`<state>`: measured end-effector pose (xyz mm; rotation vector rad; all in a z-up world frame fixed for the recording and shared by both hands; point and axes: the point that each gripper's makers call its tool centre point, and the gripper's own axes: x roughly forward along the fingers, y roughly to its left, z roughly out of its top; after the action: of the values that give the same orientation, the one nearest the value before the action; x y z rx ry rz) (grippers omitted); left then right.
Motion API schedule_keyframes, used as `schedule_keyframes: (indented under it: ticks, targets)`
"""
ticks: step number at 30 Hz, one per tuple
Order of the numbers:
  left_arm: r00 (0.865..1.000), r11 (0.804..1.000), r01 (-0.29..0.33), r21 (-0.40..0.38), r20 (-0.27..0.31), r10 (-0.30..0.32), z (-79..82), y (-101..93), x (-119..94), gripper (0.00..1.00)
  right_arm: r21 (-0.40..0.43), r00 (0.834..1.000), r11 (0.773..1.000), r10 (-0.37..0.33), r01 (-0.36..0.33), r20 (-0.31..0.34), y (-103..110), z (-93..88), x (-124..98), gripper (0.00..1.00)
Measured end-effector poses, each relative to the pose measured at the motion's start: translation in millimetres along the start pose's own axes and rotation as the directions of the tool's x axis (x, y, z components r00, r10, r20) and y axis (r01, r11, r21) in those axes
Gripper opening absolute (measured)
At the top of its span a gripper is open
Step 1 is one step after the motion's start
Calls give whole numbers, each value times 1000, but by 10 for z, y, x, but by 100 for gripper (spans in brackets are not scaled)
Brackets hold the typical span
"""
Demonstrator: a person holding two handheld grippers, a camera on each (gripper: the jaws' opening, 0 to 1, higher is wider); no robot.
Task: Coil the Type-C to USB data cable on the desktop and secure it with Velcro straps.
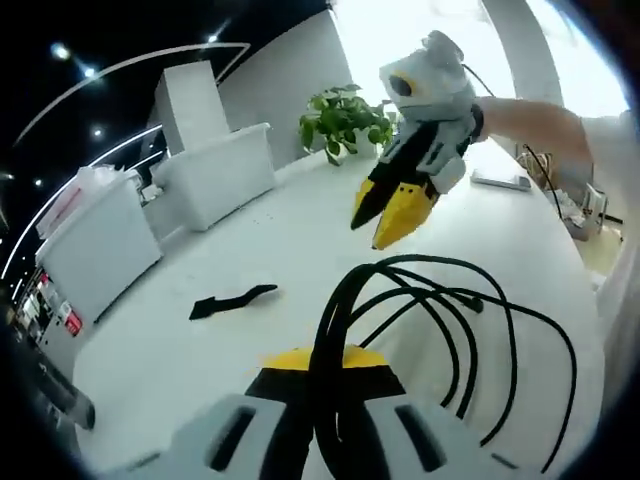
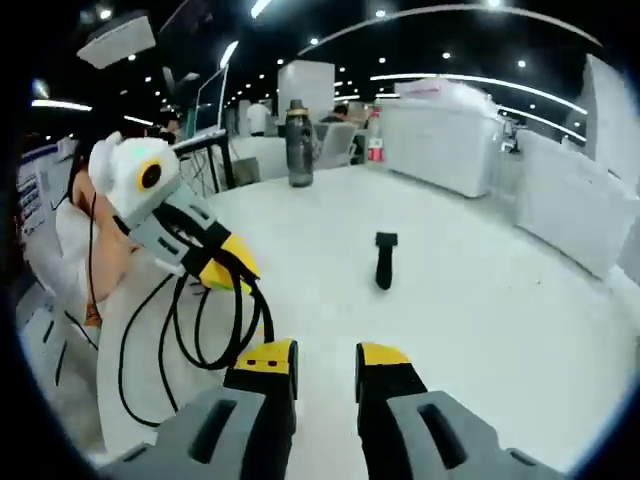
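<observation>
In the left gripper view, a black Velcro strap (image 1: 232,299) lies flat on the white desktop (image 1: 300,230); the left gripper (image 1: 322,362) pinches the looped black data cable (image 1: 440,320) (several strands bunched together). The right gripper (image 1: 392,215) hovers above, jaws nearly together and empty.

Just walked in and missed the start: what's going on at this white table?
A person is coiling a black data cable by hand with two tools. The left hand-held gripper is shut on the gathered loops, which hang loosely above the white tabletop. The right hand-held gripper hovers open nearby, holding nothing. The black Velcro strap lies flat on the table, not yet used.
</observation>
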<state>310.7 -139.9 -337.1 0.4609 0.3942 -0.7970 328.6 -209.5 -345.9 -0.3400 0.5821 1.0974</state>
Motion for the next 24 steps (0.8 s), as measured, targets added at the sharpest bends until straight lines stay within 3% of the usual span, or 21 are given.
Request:
schedule_keyframes:
  ticks: [2, 4, 7, 10, 14, 17, 19, 21, 24]
  targets:
    - [1000, 1000, 10, 10, -7, -10, -31, -22, -9, 8, 20, 994, 996, 90, -89, -55, 160, -71, 133, 13]
    - [1000, 999, 22, 24, -7, -22, -54, -44, -21, 8, -7, 985, 990, 137, -139, -107, 219, -132, 254, 13]
    - [998, 997, 59, 45, 20, -60, -17, -72, -54, 8, 38, 967, 976, 216, -213, -133, 334, -149, 330, 13]
    - [996, 994, 84, 63, 28, -86, -20, -127, -79, 8, -3, 960, 967, 251, -253, -126, 418, -131, 391, 12]
    - [993, 988, 110, 111, 41, -115, -13, -226, -94, 8, 10, 948, 956, 293, -294, -122, 498, -128, 417, 12]
    - [987, 980, 133, 146, 68, -144, 37, -331, -143, 8, 85, 918, 918, 393, -388, -47, 673, 23, 374, 12]
    - [985, 978, 137, 155, 82, -151, 78, -365, -170, 8, 30, 927, 930, 368, -366, -72, 665, 1, 412, 13]
    - [985, 973, 148, 175, 58, -160, 49, -416, -167, 8, -23, 915, 922, 381, -387, -133, 729, -75, 417, 13]
    - [986, 967, 156, 200, 31, -166, 2, -464, -159, 8, -99, 911, 916, 364, -388, -195, 762, -157, 439, 12]
